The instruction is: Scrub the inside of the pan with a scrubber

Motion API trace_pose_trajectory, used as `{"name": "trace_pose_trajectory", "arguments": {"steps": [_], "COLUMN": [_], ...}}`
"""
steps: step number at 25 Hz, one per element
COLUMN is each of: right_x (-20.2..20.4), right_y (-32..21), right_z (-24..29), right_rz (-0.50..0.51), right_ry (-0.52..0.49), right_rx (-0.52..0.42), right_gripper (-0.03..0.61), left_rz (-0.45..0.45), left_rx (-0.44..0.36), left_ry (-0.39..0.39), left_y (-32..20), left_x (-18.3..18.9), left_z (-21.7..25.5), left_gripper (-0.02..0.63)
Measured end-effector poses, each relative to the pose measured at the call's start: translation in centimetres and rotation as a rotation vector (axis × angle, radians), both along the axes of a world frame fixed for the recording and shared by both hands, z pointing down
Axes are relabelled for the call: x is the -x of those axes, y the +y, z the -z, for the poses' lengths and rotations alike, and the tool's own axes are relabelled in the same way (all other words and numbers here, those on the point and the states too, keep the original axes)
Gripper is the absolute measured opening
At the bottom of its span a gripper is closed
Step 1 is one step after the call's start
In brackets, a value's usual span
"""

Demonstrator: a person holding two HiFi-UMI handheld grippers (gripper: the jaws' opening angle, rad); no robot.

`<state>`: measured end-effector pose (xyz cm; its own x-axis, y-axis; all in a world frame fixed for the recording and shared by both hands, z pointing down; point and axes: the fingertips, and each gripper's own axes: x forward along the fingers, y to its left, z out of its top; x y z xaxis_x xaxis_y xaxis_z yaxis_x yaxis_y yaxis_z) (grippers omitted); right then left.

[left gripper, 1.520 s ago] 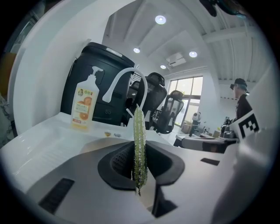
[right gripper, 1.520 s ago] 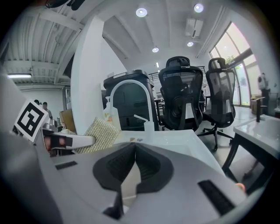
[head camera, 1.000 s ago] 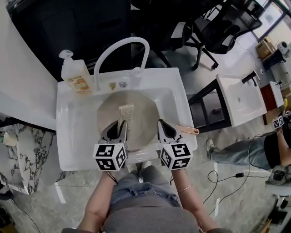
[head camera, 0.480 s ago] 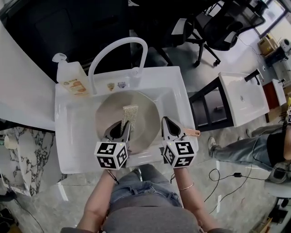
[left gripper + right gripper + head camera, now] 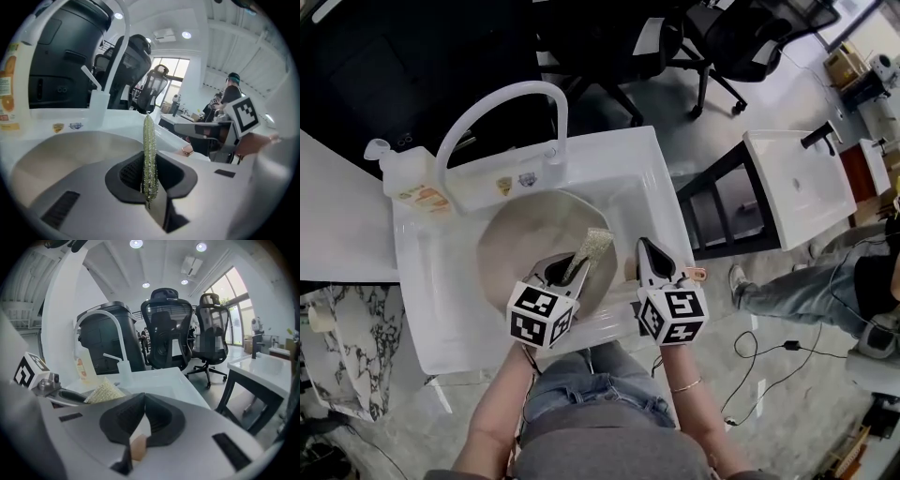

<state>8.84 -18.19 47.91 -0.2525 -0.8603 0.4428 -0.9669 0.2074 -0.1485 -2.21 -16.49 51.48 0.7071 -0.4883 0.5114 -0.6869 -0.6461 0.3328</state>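
1. Closest to the person, the left gripper is pinching a flat, glittery green-gold scrubber by its lower end. The jaws are pressed tight on it.
2. The scrubber is sticking out past the jaws, slanting up and to the right over the right part of the round grey metal pan. It is not possible to tell whether its far end is touching the metal.
3. Just beside it, the right gripper is squeezing its jaws together on the pan's copper-coloured handle. The handle's tip is poking out to the right of the gripper, over the basin's right rim.
4. The pan is lying inside the white rectangular sink, filling much of the basin.
5. At the back rim of the sink, a tall white arched faucet is curving over the basin.
6. A clear soap bottle with an orange label is standing at the sink's back left corner, beside the faucet's base.
7. To the right, well apart from the sink, a second white basin on a dark frame is standing, and a person in jeans is sitting near it.
8. Farthest off, black office chairs are standing on the grey floor behind the sink.
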Motion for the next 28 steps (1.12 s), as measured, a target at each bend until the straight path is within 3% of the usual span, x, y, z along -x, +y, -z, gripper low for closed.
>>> {"name": "trace_pose_trajectory", "arguments": {"steps": [6, 11, 16, 28], "right_x": [-0.6, -0.8, -0.7, -0.4], "right_y": [-1.0, -2.0, -3.0, -4.8], "right_z": [-0.7, -1.0, -1.5, -1.5], "right_rz": [-0.004, 0.003, 0.02, 0.055], "right_ry": [-0.012, -0.027, -0.036, -0.066], "right_rx": [0.021, 0.029, 0.041, 0.048], "right_gripper": [0.011, 0.011, 0.011, 0.011], "left_rz": [-0.038, 0.038, 0.086, 0.187], "left_rx": [0.075, 0.161, 0.222, 0.165], "left_ry": [-0.031, 0.006, -0.03, -0.23], "left_y": [-0.3, -1.9, -3.2, -7.6], "left_x": [-1.2, -0.6, -0.4, 0.7], "left_z": [-2.5, -4.4, -6.7, -9.4], "left_gripper": [0.063, 0.061, 0.061, 0.061]}}
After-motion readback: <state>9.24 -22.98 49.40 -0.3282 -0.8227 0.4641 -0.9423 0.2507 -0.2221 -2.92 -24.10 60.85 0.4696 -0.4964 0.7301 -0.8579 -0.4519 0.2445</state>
